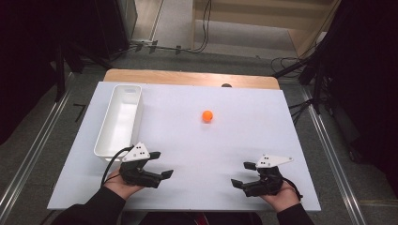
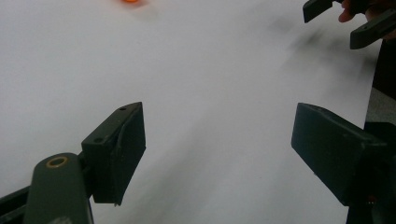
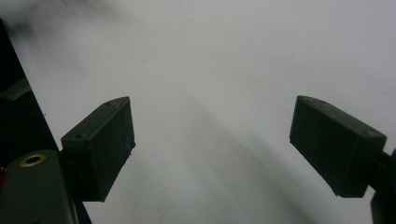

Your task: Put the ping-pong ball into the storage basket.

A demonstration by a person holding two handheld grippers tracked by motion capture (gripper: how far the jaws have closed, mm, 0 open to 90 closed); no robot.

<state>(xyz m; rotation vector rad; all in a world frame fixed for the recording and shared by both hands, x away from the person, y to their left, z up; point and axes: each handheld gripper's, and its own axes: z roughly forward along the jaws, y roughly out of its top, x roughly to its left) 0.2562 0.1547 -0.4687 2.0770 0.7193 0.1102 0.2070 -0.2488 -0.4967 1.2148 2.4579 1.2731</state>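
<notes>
An orange ball (image 1: 207,116) rests on the white table (image 1: 197,140) a little right of centre, toward the far side; its lower edge also peeks in as the orange ball (image 2: 130,1) at the top of the left gripper view. My left gripper (image 1: 161,164) sits near the front left, open, jaws wide apart over bare table (image 2: 219,135). My right gripper (image 1: 243,174) is held at the front right, open too, with nothing between its jaws (image 3: 212,140). Both grippers point inward toward each other.
A long white empty bin (image 1: 119,119) stands along the table's left side, just beyond my left gripper. A wooden strip (image 1: 187,77) borders the far edge. Dark stands and cables lie on the floor around the table.
</notes>
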